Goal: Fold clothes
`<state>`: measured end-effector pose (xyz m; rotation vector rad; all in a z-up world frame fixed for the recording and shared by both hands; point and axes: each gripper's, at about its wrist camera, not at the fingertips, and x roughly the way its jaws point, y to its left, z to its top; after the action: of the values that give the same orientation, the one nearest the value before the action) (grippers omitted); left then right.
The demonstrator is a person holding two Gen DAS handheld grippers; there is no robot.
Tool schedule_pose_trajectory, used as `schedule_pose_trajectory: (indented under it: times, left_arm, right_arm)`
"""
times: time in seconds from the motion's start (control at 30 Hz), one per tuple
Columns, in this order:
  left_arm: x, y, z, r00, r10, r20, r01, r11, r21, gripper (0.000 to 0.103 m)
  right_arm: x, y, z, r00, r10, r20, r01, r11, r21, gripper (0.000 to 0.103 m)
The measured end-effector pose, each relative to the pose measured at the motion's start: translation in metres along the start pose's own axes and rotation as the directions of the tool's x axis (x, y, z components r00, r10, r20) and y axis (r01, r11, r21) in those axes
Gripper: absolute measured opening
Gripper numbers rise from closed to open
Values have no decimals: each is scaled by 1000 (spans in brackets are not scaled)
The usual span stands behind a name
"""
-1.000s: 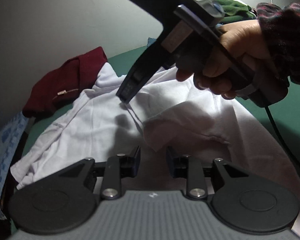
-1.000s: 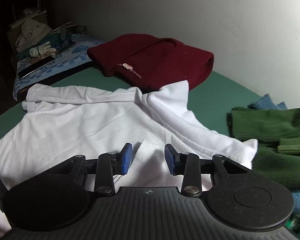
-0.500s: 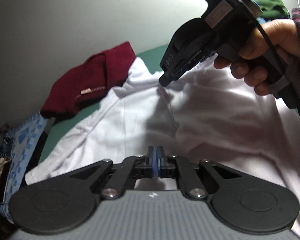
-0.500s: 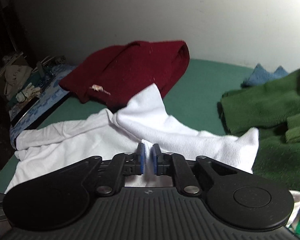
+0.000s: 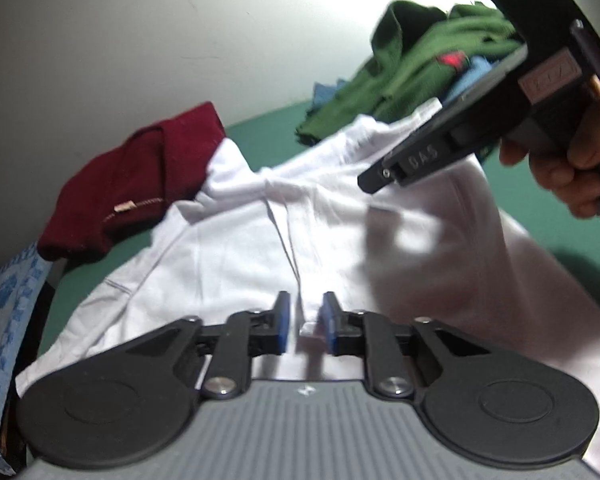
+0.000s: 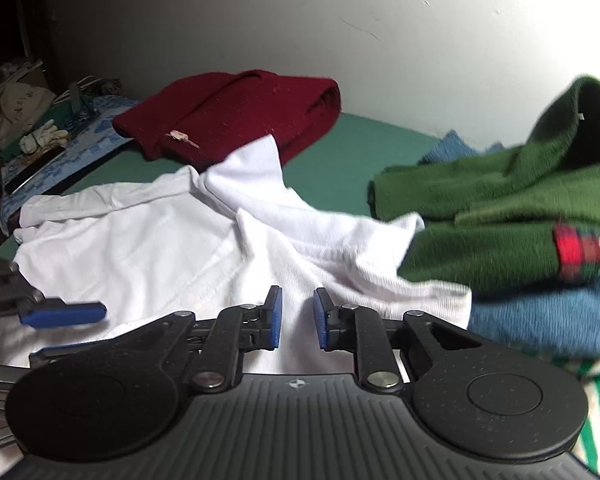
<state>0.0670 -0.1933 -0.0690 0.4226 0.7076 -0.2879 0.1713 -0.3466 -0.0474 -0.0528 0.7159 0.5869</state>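
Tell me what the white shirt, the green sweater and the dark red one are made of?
White shirt: probably thin cotton knit, matte; it shows stitched seams and soft creases. Green sweater: thick and fuzzy, likely wool or fleece, since its surface looks fluffy. Dark red garment: a heavy, matte knit, maybe wool, with lint specks clinging to it. No label is readable, so these are guesses.

Left gripper (image 5: 303, 322) fingers parted over white shirt (image 5: 228, 248); right gripper (image 5: 374, 180) above.
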Motion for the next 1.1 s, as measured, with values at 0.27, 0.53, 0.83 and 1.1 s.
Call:
schedule_pose_trajectory:
  times: [0.27,0.53,0.83,1.1]
  left_arm:
    - [-27,16,-34,996,37,-77,-39,999,-16,17]
    - [-78,18,-64,997,23,-78,-37,981,-192,26]
    - [-118,-30,-85,986,-143,-82,137,988,-75,41]
    - [-124,-38,-85,956,-293,-26,294,954,57,44]
  right_arm:
    - [-12,2,-25,1000,-25,5,25,999,42,19]
    - [-38,28,-51,994,-76,-72,76,997,-9,19]
    - [-95,47,-106,985,6,-175,16,992,123,18]
    - [-160,135,-175,978,-35,-205,34,999,-6,18]
